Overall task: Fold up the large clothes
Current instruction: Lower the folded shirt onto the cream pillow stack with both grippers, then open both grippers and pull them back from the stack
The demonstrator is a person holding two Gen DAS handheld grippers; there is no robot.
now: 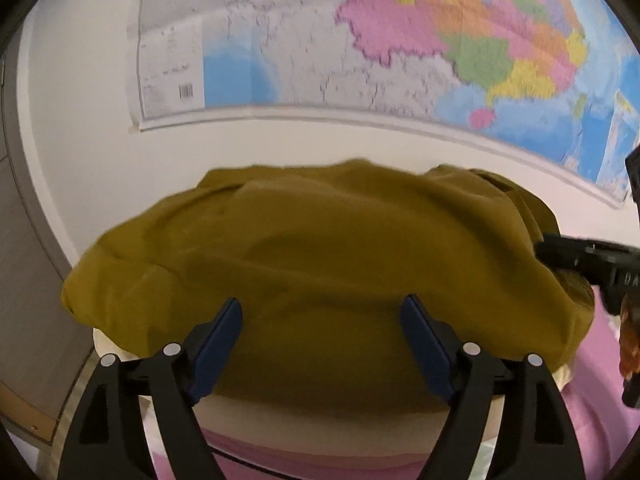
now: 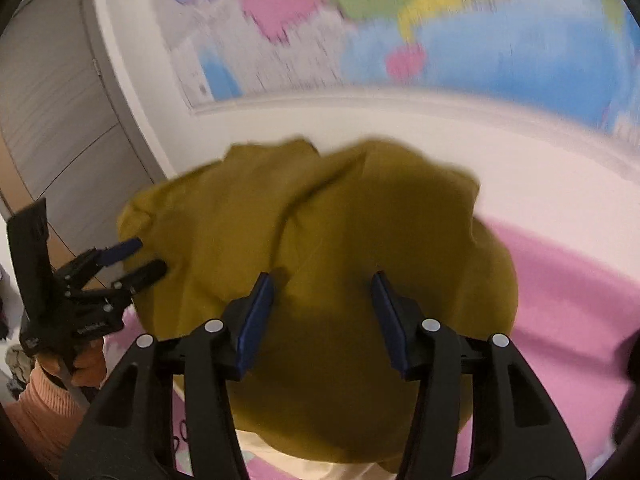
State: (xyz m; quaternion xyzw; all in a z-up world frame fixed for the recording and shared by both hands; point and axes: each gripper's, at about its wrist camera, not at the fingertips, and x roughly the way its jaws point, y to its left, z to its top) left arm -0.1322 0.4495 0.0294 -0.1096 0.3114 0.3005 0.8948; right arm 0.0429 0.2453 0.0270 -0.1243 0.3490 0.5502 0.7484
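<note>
A large mustard-olive garment (image 1: pixel 320 240) lies bunched on a pink sheet (image 2: pixel 560 300), partly over a cream cushion (image 1: pixel 352 420). My left gripper (image 1: pixel 322 308) hovers over the garment's near edge with its blue pads wide apart and nothing pinched between them. In the right wrist view the left gripper (image 2: pixel 134 258) is at the garment's left edge, open. My right gripper (image 2: pixel 323 280) hangs over the middle of the garment (image 2: pixel 340 220), its pads apart and nothing clamped between them. The right gripper's black body (image 1: pixel 592 264) shows at the garment's right side.
A coloured wall map (image 1: pixel 400 40) hangs on the white wall right behind the garment. A grey door (image 2: pixel 52 100) stands at the left. A hand in an orange sleeve (image 2: pixel 44 396) holds the left gripper. Pink sheet extends to the right.
</note>
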